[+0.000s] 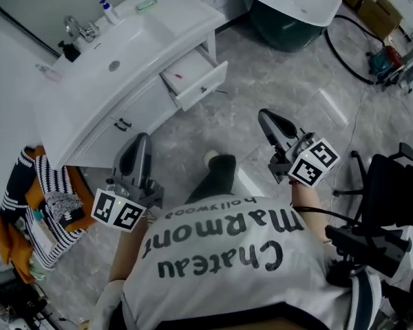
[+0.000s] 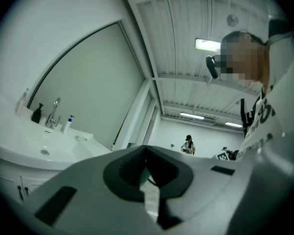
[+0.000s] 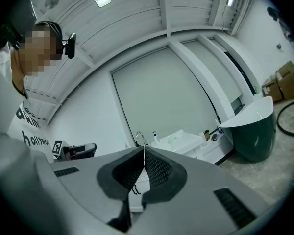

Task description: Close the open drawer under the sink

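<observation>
The white vanity (image 1: 89, 108) with its sink (image 1: 114, 65) stands at the upper left of the head view. Its drawer (image 1: 196, 81) at the right end is pulled out, with a small red item inside. My left gripper (image 1: 142, 139) is shut and empty, pointing at the cabinet doors from a short way off. My right gripper (image 1: 264, 115) is also shut and empty, out on the floor to the right of the drawer and apart from it. In the left gripper view the shut jaws (image 2: 146, 149) sit beside the sink (image 2: 41, 148). The right gripper view looks over its closed tips (image 3: 144, 150) toward the vanity (image 3: 179, 140).
A dark green bathtub (image 1: 289, 9) stands behind the drawer. A black cable (image 1: 344, 57) and cardboard boxes (image 1: 368, 5) lie at the far right. A black chair (image 1: 392, 205) is close on my right. Striped cloths (image 1: 38, 208) hang left of the vanity. My foot (image 1: 219, 165) is on the marble floor.
</observation>
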A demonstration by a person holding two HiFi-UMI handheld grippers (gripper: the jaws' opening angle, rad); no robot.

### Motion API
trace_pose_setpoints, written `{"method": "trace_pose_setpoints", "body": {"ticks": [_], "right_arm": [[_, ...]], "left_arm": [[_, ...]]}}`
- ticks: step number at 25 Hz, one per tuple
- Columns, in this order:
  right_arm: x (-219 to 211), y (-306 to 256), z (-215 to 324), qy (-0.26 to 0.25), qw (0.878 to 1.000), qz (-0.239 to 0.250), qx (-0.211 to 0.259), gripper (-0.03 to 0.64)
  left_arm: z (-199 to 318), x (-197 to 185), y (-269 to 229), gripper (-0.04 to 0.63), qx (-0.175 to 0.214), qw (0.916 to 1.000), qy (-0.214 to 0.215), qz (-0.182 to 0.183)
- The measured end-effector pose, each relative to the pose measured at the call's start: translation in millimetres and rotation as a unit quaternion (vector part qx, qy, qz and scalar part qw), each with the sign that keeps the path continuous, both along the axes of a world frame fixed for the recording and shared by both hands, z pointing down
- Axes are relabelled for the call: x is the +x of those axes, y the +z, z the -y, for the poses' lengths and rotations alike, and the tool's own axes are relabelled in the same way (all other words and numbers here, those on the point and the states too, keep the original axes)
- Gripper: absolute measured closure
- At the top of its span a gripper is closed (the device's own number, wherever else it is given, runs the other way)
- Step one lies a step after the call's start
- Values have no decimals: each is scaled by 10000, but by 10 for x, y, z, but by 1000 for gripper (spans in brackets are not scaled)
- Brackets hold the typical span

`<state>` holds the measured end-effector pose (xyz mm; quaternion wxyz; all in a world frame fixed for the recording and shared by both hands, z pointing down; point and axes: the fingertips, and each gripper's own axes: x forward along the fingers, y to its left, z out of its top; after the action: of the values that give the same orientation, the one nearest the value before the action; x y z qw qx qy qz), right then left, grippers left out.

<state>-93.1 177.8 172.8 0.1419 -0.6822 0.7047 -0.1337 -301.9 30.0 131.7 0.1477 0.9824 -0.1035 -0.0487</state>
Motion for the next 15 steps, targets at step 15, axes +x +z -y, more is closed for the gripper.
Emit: {"method": "trace_pose_setpoints", "body": {"ticks": [15], "right_arm": [[1086,-51,1335,-319,9977,-437,-397,604]], "left_arm": [[1226,1142,-93,587,300,9990,-283,-156]]}}
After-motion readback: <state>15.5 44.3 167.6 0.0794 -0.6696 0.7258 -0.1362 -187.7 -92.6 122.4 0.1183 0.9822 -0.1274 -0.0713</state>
